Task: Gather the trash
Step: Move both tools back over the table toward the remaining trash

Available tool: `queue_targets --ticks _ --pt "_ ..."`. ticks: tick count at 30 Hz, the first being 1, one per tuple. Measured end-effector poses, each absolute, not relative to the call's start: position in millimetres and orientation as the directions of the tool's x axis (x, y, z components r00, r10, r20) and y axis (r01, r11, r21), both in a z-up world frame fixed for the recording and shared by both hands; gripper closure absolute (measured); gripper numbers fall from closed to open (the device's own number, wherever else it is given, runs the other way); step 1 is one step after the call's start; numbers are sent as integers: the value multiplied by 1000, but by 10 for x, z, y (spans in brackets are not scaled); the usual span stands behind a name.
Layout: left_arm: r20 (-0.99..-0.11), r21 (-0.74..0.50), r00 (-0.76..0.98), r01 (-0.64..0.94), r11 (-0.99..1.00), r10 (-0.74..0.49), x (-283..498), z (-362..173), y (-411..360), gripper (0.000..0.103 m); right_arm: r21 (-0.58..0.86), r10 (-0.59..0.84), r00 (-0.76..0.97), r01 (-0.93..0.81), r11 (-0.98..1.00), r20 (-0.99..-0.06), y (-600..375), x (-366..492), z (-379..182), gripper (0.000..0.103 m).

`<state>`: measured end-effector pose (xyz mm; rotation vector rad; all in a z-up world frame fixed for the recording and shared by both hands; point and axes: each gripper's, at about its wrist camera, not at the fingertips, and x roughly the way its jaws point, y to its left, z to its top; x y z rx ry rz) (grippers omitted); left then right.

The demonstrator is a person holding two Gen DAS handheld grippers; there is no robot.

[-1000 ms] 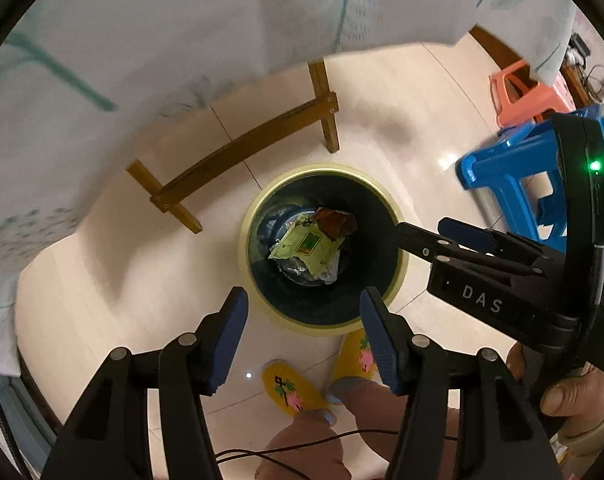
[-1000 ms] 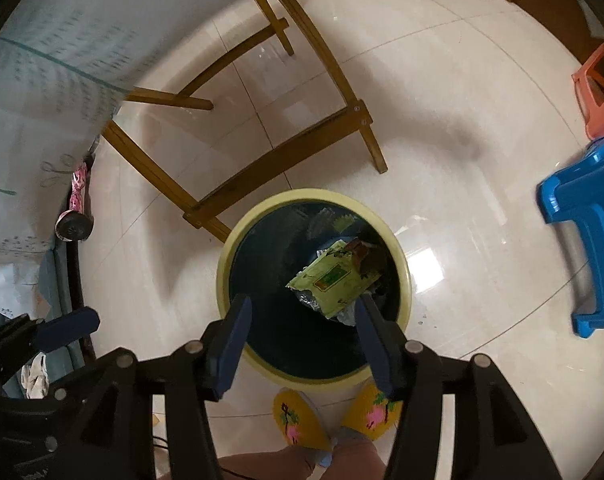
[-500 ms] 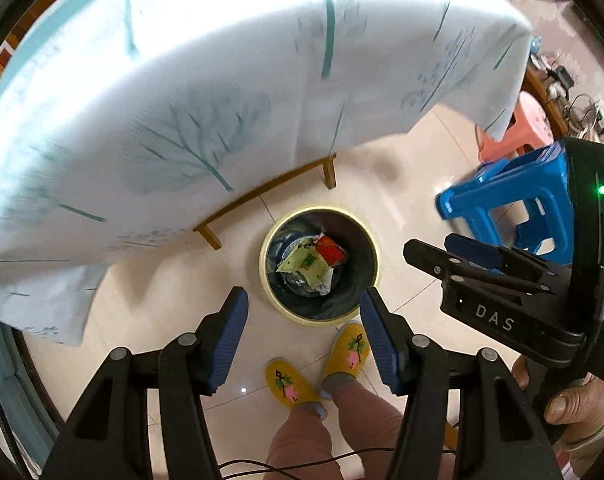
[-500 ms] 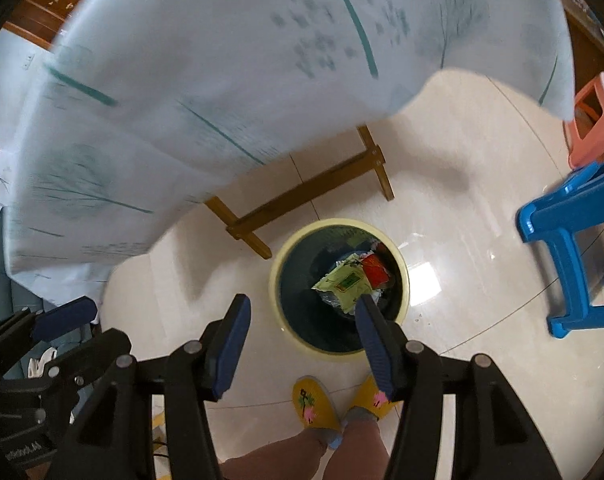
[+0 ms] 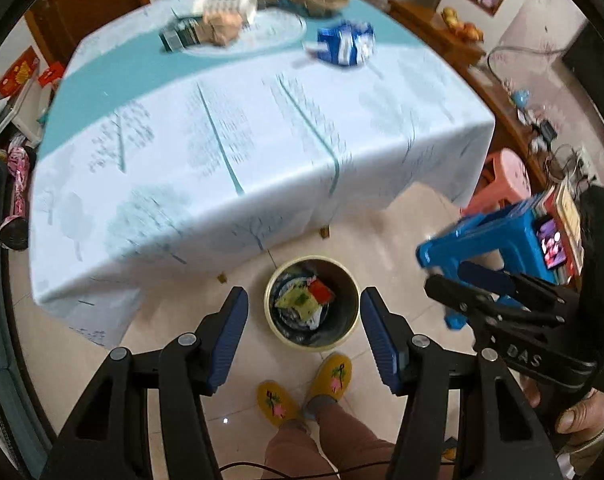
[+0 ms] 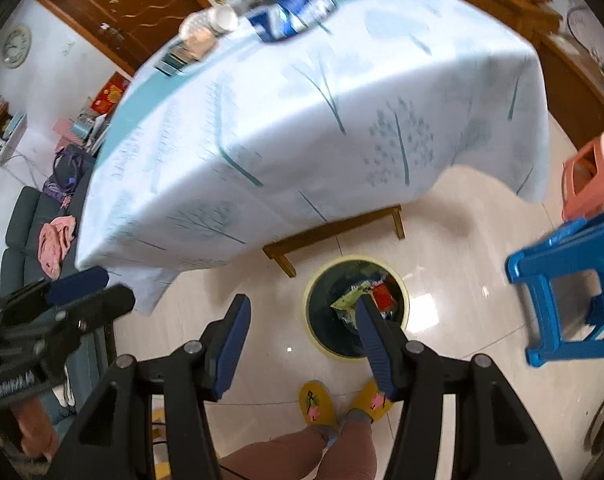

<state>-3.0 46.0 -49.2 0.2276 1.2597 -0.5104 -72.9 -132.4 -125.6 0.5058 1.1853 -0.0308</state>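
- Both pairs of my jaws stand spread with nothing between the pads: left gripper (image 5: 303, 336), right gripper (image 6: 302, 344). Empty hands make sense, I judge, with the next pickup not yet begun.
- Below the fingers, my yellow slippers (image 5: 302, 388) stand on the tile just short of the bin, toes toward it, close enough to drop things straight in.
- Trash bin (image 5: 313, 303), yellow-rimmed with a dark liner, sits on the floor just off the table's near edge, probably so each carry is short. Inside lie a green wrapper (image 5: 296, 300) and a red packet (image 5: 321, 290), touching, on other crumpled bits.
- Blue stool (image 6: 569, 280) to the right of the bin, pink stool (image 6: 591, 176) beyond; both apart from it.
- Table (image 5: 262, 128) under a pale leaf-print cloth; near half bare.
- Far end of the table: blue-and-white packet (image 5: 345, 45), and a blurred cluster of a crumpled wad (image 5: 222, 26) and boxes. I read these as the trash left to collect; what each is I cannot tell.
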Motion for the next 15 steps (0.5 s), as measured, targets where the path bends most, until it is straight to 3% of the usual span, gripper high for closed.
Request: queue_targets --ticks 15 --pt "-870 -96 427 345 934 -248 173 328 704 45 299 211 550 75 951 -808 -1348 -527 -302 48"
